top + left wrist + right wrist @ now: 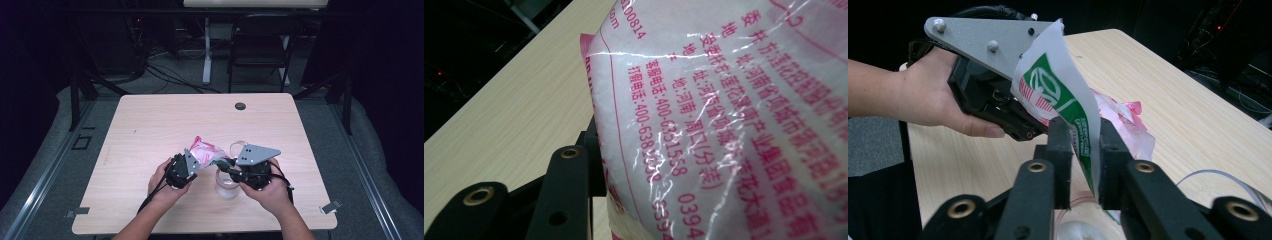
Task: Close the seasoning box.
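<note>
There is one bag (207,152), and two grippers hold it up over the counter (150,125). The bag is clear plastic with pink and red writing, and it is full of white grains. One end has a green and white picture on it.

The left gripper (187,167) is at the left end of the bag. In the left gripper view, one black finger (566,195) lies flat against the side of the bag (724,115). The bag hides the other finger, so I cannot tell if the fingers are pressed on it.

The right gripper (227,166) is at the right end of the bag. In the right gripper view, its two fingers (1060,160) pinch the green and white edge of the bag (1068,100) between them. Farther off in that view, a hand (933,95) holds the left gripper (1018,120) by the bag.

There is one clear cup (226,186) on the counter. It stands under the right gripper, just below the bag. What is in the cup is too hard to see. Just behind the right gripper lies one clear round lid (238,146).

The counter is light wood. It has one small dark round spot (240,106) near its far edge. Two small silver clips (331,206) sit at its near corners.

The room is dark. Behind the counter stands one black folding chair (260,47). Beside it is one white leg (206,50) of another table, and black wires (165,75) lie on the grey floor.
</note>
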Demonstrator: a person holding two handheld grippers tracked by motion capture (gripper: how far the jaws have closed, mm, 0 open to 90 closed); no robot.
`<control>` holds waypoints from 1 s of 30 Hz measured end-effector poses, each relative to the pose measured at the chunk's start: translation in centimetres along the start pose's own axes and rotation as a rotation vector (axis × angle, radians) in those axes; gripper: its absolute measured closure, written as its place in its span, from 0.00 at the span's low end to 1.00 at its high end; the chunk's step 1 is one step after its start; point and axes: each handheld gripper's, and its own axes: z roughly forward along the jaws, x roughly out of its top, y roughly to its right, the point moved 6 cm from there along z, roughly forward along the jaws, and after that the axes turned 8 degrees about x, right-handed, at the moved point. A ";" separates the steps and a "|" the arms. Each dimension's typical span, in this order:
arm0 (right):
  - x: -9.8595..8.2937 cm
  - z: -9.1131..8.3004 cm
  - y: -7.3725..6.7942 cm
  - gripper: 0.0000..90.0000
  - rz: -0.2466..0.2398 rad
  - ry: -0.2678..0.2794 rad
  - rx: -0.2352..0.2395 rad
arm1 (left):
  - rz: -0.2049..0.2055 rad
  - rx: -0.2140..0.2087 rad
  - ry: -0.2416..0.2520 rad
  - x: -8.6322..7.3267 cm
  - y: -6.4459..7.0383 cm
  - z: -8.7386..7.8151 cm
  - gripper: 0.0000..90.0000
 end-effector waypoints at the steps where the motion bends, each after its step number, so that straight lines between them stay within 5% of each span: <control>1: 0.0 0.0 0.0 0.91 0.003 0.003 0.001 | 0.003 -0.001 0.002 0.0 0.0 0.0 0.66; 30: 0.0 -0.4 0.1 1.00 0.062 0.020 0.015 | 0.107 0.067 0.018 0.0 -0.2 -0.7 0.66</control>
